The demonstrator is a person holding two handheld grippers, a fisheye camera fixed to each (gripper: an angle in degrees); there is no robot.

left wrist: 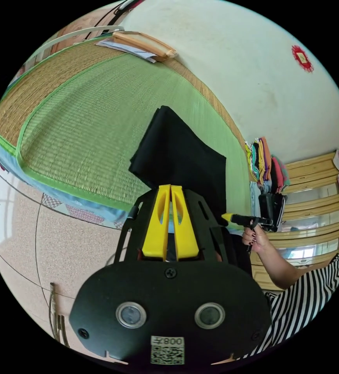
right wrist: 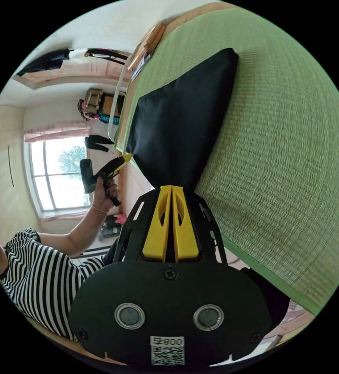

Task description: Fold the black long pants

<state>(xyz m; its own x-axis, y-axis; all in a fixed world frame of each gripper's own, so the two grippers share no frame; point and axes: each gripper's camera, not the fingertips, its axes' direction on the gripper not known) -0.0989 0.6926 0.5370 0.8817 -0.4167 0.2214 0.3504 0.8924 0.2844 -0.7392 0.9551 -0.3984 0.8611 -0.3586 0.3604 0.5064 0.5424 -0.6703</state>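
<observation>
On the green woven mat lie the black long pants, already folded into a thick, flat bundle, with their near end hanging over the mat's edge toward both grippers. Left gripper up close now: its yellow fingers are pressed together, tips right at the dark cloth, though whether any fabric is pinched between them I cannot tell. Same story from the right gripper view, where the right gripper has its fingers closed tight, tips against the pants' near corner, the grip itself hidden by the black fabric. Off to the side in the left gripper view, a hand holds the other tool just beside the pants' edge. Beyond it, a stack of coloured clothes sits against the wall, near a wooden cabinet. A striped sleeve shows in the right gripper view.
</observation>
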